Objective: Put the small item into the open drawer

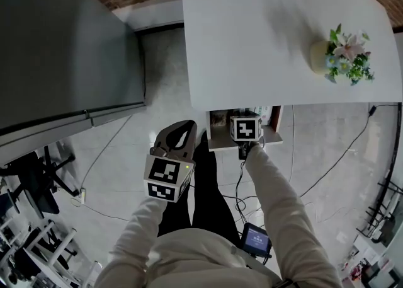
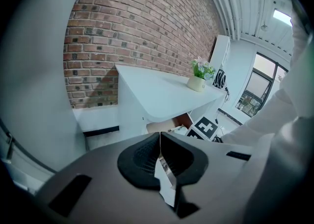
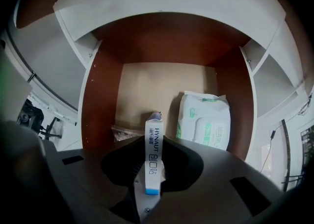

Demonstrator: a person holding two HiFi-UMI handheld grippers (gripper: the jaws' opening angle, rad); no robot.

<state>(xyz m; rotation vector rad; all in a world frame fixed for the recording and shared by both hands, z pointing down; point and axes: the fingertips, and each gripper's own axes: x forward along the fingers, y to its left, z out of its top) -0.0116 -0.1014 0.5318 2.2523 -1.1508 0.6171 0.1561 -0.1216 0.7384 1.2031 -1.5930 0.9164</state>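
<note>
Brick wall point(image 2: 137, 37) backs the scene, rough red courses behind a smooth white worktop point(image 1: 264, 34) with a rounded corner and a small pot of flowers point(image 1: 345, 53). Under its front edge hangs the open drawer point(image 3: 95, 100), with red-brown side walls and a pale matte floor.

Inside, on the right, lies a soft, puffy pack of wipes point(image 3: 203, 120) in white and green. A crinkled clear bag point(image 3: 125, 132) sits at the near left. My right gripper point(image 3: 153, 169) points steeply down into the drawer, its jaws clamped on the small item point(image 3: 153, 144). This is a slim white carton with flat faces, dark print and a blue end, and its far tip stands over the bare floor between bag and wipes. I cannot tell whether the tip touches anything.

My left gripper point(image 2: 160, 157) hangs to the side, well clear of the drawer, its ribbed black jaws pressed together with nothing between them.

To do this well, I judge I should lower over the bare patch. I would part the jaws only when the tip is close to the floor, so the light carton tips flat rather than bouncing off the wipes. Then I would lift straight out, clear of the front rim.
</note>
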